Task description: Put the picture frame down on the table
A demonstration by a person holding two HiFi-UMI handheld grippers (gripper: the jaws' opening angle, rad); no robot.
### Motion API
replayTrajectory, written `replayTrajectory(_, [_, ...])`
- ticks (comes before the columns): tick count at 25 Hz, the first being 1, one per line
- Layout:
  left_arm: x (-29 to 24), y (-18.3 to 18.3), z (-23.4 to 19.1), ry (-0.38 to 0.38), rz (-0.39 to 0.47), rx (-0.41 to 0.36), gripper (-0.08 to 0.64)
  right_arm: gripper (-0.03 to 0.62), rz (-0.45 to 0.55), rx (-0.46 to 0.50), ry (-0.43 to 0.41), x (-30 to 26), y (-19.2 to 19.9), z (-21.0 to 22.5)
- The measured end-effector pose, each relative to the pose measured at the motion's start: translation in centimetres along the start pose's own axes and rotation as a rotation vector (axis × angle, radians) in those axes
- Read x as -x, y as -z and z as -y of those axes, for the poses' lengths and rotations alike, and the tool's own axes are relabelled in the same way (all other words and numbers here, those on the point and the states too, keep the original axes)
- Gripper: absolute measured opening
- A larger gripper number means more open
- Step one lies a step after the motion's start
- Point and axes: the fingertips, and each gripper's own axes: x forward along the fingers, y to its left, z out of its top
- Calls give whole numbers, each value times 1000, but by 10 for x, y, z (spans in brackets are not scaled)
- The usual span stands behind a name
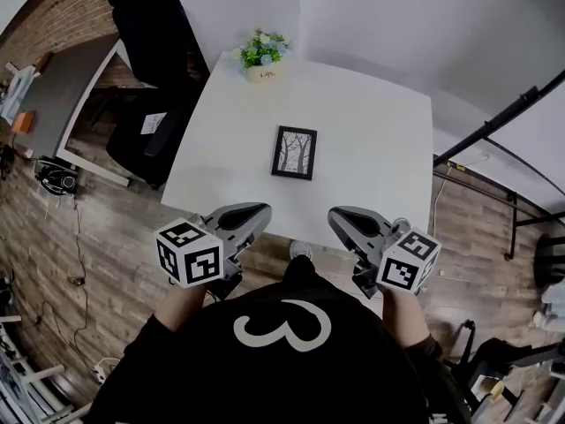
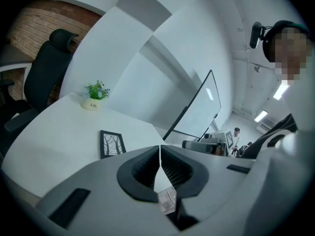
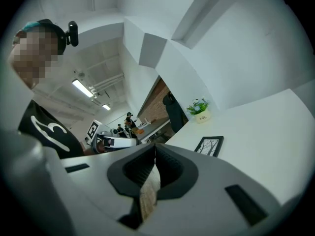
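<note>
The picture frame point(image 1: 294, 152) already lies flat at the centre of the desk point(image 1: 380, 131), well apart from the left gripper point(image 1: 261, 212) and right gripper point(image 1: 335, 217), whose fingers are closed on nothing, so the task looks done.

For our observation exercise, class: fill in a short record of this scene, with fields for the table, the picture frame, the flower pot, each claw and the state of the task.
table: white top, wooden floor around it
picture frame: lies flat near the table's middle, tree print facing up, nothing touching it
flower pot: upright at the far edge, apart from the frame
left claw: shut, empty, by the near edge
right claw: shut, empty, by the near edge
task state: frame already down on the table
</note>
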Motion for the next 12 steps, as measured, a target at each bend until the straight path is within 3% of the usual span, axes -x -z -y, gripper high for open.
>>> replayTrajectory(6, [31, 5, 36, 53, 47, -37, 17, 23, 39, 58, -81, 6, 3, -59])
replayTrajectory(12, [52, 19, 53, 78, 70, -54, 17, 23, 48, 83, -86, 14, 17, -92])
